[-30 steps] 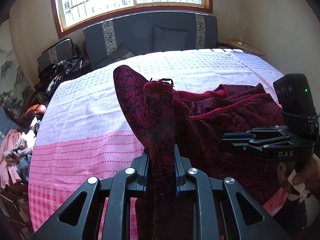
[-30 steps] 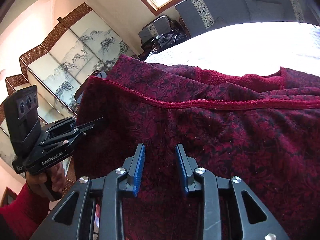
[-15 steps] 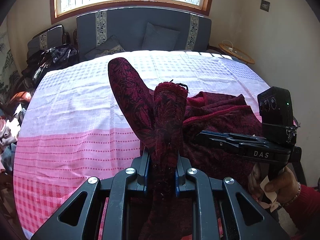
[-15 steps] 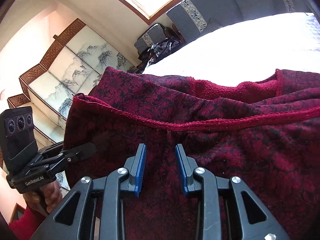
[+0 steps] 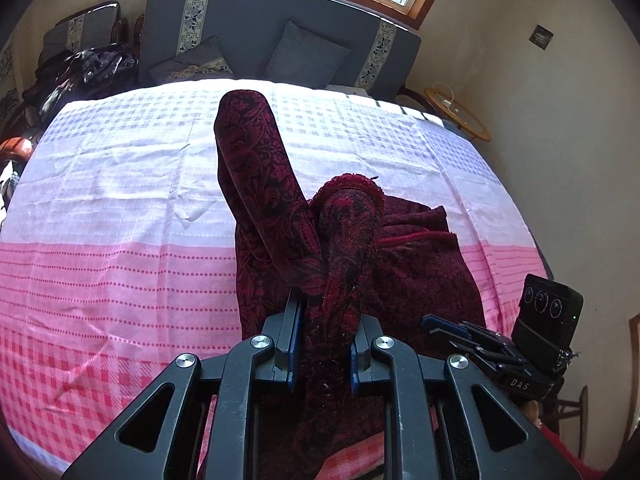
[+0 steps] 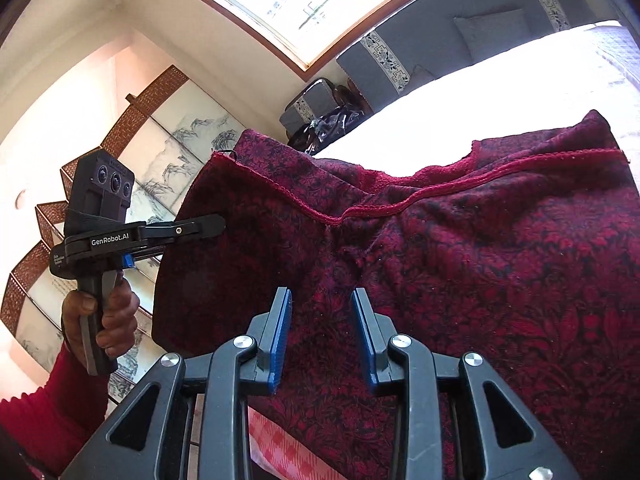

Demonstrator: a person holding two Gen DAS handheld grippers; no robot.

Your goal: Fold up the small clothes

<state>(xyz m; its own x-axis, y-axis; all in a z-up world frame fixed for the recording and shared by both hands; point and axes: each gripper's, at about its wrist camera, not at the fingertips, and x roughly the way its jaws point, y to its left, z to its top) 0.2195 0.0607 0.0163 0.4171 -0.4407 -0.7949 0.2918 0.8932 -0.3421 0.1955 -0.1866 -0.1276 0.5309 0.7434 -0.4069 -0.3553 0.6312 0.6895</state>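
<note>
**Dark red garment held up over the bed**

Dark red patterned garment (image 5: 304, 240): my left gripper (image 5: 320, 344) is clamped on a bunched fold of it, lifted off the pink checked bedspread (image 5: 120, 280); one end sticks up past the fingers. The rest drapes down to the bed's near edge. My right gripper (image 6: 322, 336) has its jaws partly apart with the cloth right in front; can't tell if the blue pads (image 6: 280, 340) pinch anything. Seen from the right wrist, my left hand (image 6: 108, 316) grips the other handle.
</note>
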